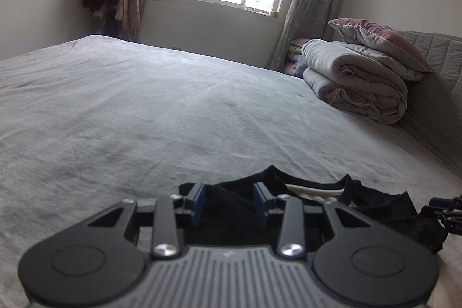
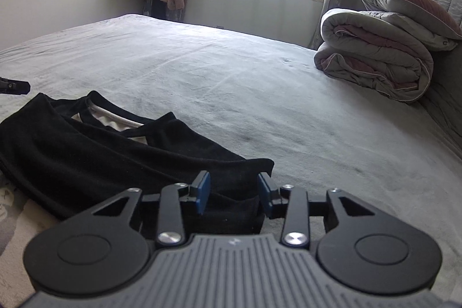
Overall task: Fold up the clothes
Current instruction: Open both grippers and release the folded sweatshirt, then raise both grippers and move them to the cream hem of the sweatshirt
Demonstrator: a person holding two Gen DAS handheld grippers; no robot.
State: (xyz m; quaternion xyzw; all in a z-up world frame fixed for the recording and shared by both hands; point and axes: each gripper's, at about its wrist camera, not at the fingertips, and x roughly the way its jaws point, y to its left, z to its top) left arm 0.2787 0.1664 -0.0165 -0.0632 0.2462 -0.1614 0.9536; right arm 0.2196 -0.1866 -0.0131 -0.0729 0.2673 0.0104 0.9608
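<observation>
My left gripper (image 1: pixel 229 202) and right gripper (image 2: pixel 234 192) hover part-open over a black shirt (image 2: pixel 115 152) lying folded on the grey bed (image 2: pixel 260 94); blue pads (image 2: pixel 203 192) flank the cloth without pinching it, neither holding anything.

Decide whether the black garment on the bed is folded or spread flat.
Folded: the black garment lies doubled over in layers on the bed, its neckline and pale inner lining showing.
</observation>
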